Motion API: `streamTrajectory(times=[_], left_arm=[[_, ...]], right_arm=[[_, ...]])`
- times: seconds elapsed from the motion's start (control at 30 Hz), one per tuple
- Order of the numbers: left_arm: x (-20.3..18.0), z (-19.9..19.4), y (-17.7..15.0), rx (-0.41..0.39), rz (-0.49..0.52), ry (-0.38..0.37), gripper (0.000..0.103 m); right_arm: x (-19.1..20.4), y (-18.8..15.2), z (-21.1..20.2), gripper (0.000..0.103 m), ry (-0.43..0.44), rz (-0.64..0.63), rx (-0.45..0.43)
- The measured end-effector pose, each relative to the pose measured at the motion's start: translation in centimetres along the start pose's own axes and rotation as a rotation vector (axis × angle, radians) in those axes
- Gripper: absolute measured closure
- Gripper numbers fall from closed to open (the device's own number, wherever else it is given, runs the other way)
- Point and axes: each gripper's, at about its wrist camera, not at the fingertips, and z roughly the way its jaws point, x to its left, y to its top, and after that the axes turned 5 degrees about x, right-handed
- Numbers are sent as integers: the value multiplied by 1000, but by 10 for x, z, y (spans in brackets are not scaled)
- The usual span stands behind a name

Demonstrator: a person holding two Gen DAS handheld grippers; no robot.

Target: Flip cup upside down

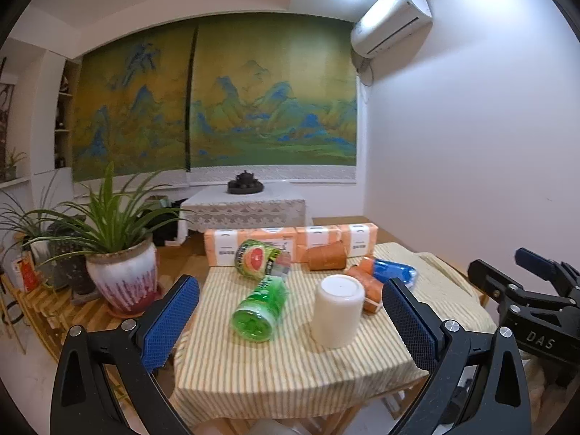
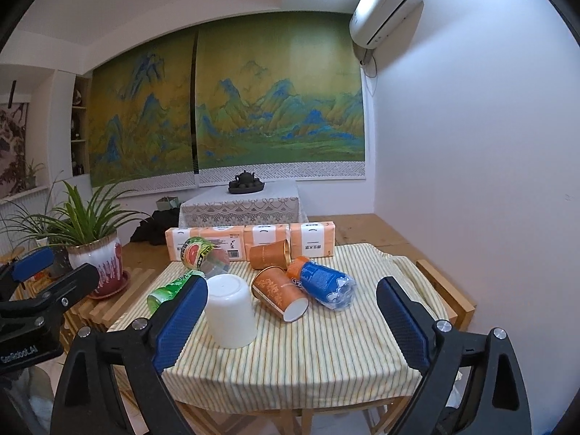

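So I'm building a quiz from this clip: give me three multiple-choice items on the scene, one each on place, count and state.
1. Where is the white cup?
A. on the striped cloth
B. on the plant rack
C. in the jaws

2. How many orange paper cups lie on the table?
A. one
B. two
C. four

3. How does the white cup stand?
A. on its side
B. mouth up
C. base up

Key:
1 A, it rests on the striped cloth, apart from the left gripper and right gripper, both open.
2 B, the near paper cup and the far paper cup.
3 C, its closed base faces up.
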Motion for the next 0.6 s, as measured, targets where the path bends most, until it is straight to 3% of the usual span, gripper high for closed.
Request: streamTrajectory(times=[0.23,0.6], left_arm=[[4,-4,-5,-17,-13,35,1],[5,-4,-6,-11,-10,50,1]], right_arm=[[3,-6,-3,2,-10,3,-26],[-1,-10,1,2,-7,25,-14]])
